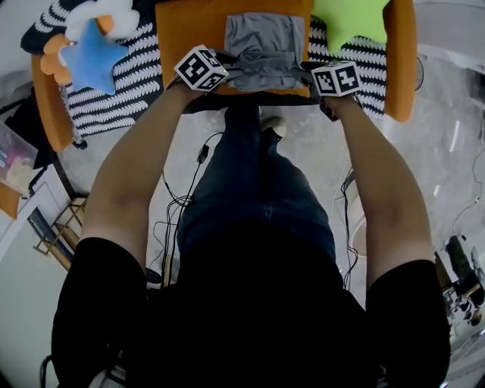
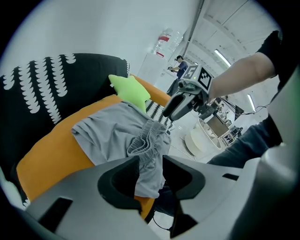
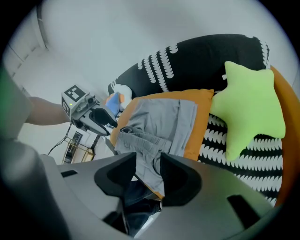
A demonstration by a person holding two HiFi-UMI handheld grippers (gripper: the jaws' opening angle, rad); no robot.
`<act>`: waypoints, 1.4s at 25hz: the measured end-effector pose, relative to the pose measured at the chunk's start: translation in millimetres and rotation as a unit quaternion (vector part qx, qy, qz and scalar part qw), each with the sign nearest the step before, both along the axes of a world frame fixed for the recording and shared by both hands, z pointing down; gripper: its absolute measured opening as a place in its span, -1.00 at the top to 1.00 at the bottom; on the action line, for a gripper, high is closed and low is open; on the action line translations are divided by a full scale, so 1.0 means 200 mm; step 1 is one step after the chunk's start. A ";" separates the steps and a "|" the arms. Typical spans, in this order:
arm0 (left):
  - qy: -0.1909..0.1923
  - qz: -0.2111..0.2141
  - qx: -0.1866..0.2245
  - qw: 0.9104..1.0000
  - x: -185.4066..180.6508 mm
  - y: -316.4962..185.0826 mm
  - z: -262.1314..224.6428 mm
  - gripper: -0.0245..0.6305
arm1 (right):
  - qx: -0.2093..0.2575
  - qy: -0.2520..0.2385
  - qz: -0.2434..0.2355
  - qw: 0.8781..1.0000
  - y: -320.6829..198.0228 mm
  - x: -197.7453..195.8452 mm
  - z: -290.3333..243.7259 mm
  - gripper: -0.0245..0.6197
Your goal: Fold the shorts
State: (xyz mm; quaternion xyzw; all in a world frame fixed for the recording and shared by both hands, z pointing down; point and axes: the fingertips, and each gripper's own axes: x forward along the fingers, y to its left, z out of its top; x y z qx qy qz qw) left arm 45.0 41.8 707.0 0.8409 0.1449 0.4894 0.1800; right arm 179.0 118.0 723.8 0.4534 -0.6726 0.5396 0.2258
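Grey shorts [image 1: 265, 38] lie on an orange cushion [image 1: 186, 30], just past both grippers. The left gripper [image 1: 229, 73] is at the near left end of the shorts. The right gripper [image 1: 309, 73] is at the near right end. A blue star pillow [image 1: 91, 57] sits well left of the left gripper. A green star pillow [image 1: 348, 19] sits just beyond the right gripper.
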 end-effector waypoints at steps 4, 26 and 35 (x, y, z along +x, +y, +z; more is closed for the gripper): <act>0.006 -0.027 0.000 1.000 0.08 -0.05 0.04 0.32 | 0.025 0.018 -0.007 1.000 -0.09 0.00 0.01 0.40; 0.001 0.028 -0.055 0.998 0.02 0.19 0.09 0.55 | -0.013 0.039 -0.103 0.994 0.01 -0.14 0.20 0.20; -0.030 0.040 -0.076 0.996 -0.14 0.42 0.11 0.56 | -0.015 0.030 -0.113 0.993 0.25 -0.21 0.16 0.29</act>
